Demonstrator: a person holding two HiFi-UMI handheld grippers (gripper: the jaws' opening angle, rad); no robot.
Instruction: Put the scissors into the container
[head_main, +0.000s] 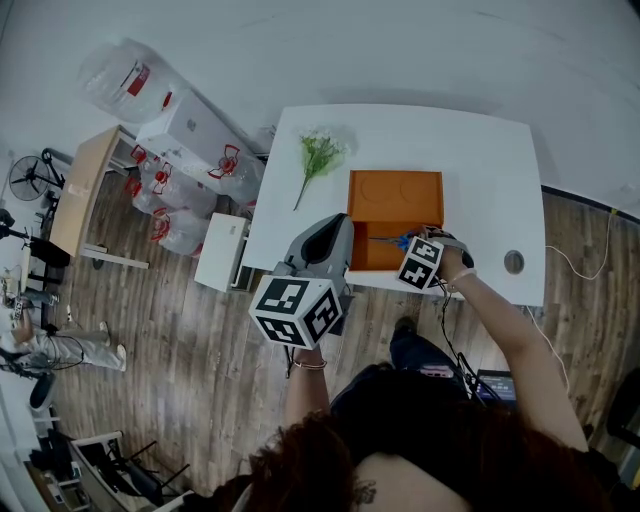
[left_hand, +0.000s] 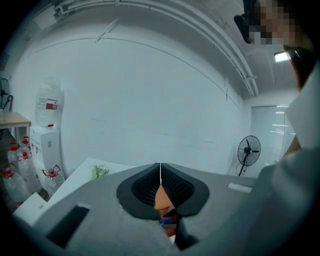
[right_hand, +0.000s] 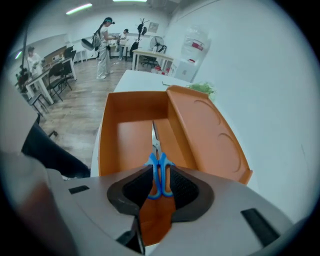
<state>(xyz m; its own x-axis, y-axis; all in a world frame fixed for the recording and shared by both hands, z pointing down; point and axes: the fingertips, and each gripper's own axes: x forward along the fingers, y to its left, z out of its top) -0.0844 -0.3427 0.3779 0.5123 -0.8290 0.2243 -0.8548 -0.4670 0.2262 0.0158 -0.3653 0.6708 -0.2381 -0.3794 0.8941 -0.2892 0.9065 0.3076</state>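
On white bench (head_main: 480, 150): 1 orange container (head_main: 372, 252), lid open and lying flat behind it, 2 round recesses in the lid. 1 green plant sprig (head_main: 320, 155) lies left of the container, not touching it. 1 round hole (head_main: 513, 262) near the bench's right edge.

1 pair of scissors (head_main: 398, 240) (right_hand: 163, 176), blue handles, closed, over the container's inside. Blades point down into it toward the floor of the box, handles up. Nothing else seen in the container.

2 grippers. Right gripper (head_main: 425, 242) (right_hand: 160, 172) is tilted down over the container's front right part, jaws spread wide. The blue handles stand between them, and the pads don't look pressed on. Left gripper (head_main: 335, 228) (left_hand: 160, 172) hangs at the bench's front edge, just left of the container, jaw tips closed together, holding nothing.

Floor left of the bench: several water jugs (head_main: 165, 225), 1 white dispenser box (head_main: 195, 130), 1 standing fan (head_main: 35, 175).
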